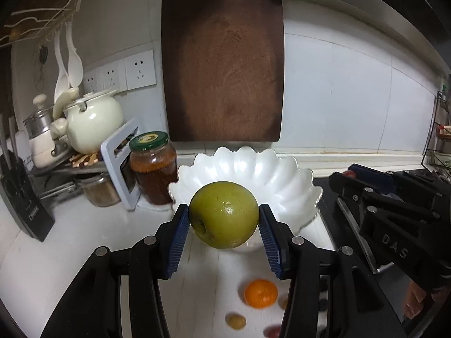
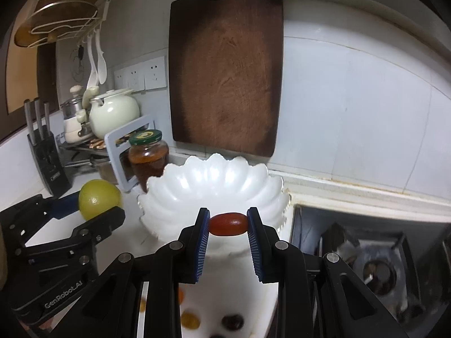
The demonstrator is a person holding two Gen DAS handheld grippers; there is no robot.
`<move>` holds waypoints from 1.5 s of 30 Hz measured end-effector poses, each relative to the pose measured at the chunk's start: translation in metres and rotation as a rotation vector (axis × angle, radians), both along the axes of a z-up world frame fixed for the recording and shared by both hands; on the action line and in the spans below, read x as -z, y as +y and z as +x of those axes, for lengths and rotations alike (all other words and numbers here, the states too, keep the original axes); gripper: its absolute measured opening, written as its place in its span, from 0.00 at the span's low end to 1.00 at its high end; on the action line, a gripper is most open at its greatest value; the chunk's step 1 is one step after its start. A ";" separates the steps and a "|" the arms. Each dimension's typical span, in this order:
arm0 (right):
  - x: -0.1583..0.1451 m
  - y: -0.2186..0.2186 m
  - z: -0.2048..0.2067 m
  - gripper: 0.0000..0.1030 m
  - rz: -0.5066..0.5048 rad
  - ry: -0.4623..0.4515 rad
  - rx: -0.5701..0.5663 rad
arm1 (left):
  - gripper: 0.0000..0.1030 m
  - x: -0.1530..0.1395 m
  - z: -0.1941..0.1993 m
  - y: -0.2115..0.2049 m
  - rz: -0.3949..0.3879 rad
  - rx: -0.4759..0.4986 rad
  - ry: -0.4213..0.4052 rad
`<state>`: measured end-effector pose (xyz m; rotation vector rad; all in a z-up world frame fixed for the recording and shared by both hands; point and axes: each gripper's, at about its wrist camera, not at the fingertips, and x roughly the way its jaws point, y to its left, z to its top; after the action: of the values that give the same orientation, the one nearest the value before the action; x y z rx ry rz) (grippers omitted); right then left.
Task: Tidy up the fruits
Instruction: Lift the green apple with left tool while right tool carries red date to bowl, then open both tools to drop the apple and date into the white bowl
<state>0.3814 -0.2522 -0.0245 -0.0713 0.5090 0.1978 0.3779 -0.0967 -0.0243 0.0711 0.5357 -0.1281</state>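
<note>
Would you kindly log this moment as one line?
left gripper: round green apple | right gripper: oval red tomato | white scalloped bowl: empty

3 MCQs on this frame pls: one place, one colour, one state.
1. The white bowl sits:
A. before the cutting board
B. on the stove
C. inside the knife block

2. The fruit in the left gripper is:
A. red
B. green
C. purple

3. The right gripper is:
A. open, empty
B. shut on a spoon
C. shut on a red tomato

Key: A, the board stands against the wall behind the bowl; B, the green fruit sits between the fingers; C, both pads press its ends.
</note>
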 end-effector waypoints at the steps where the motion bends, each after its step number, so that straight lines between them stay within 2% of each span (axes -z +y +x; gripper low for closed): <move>1: 0.000 0.000 0.007 0.28 -0.008 0.004 0.002 | 0.48 -0.001 0.006 -0.001 0.001 -0.005 0.004; 6: -0.003 0.001 0.040 0.28 0.002 0.036 -0.005 | 0.48 -0.003 0.036 0.002 -0.018 0.001 0.029; 13: 0.008 0.010 0.089 0.28 -0.048 0.100 0.013 | 0.48 0.006 0.080 0.005 0.001 0.003 0.087; 22: 0.037 0.012 0.148 0.28 -0.048 0.236 0.020 | 0.48 0.032 0.141 0.010 -0.021 -0.009 0.228; 30: 0.056 0.012 0.176 0.28 -0.064 0.323 0.029 | 0.48 0.054 0.178 0.010 -0.042 -0.021 0.338; 40: 0.072 0.012 0.194 0.28 -0.073 0.387 0.034 | 0.48 0.073 0.203 0.000 -0.006 -0.030 0.428; 41: 0.073 0.012 0.195 0.29 -0.070 0.399 0.029 | 0.50 0.073 0.203 0.000 -0.003 -0.030 0.426; 42: 0.074 0.011 0.197 0.31 -0.063 0.410 0.024 | 0.56 0.072 0.203 -0.001 0.003 -0.031 0.421; 44: 0.073 0.009 0.198 0.45 -0.052 0.417 0.029 | 0.64 0.066 0.201 -0.001 0.014 -0.038 0.396; 45: 0.072 0.007 0.198 0.47 -0.049 0.418 0.032 | 0.64 0.064 0.200 -0.001 0.019 -0.039 0.387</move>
<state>0.5796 -0.2453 -0.0968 -0.0698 0.9311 0.1687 0.5775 -0.0981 -0.0881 0.0547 0.9246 -0.0987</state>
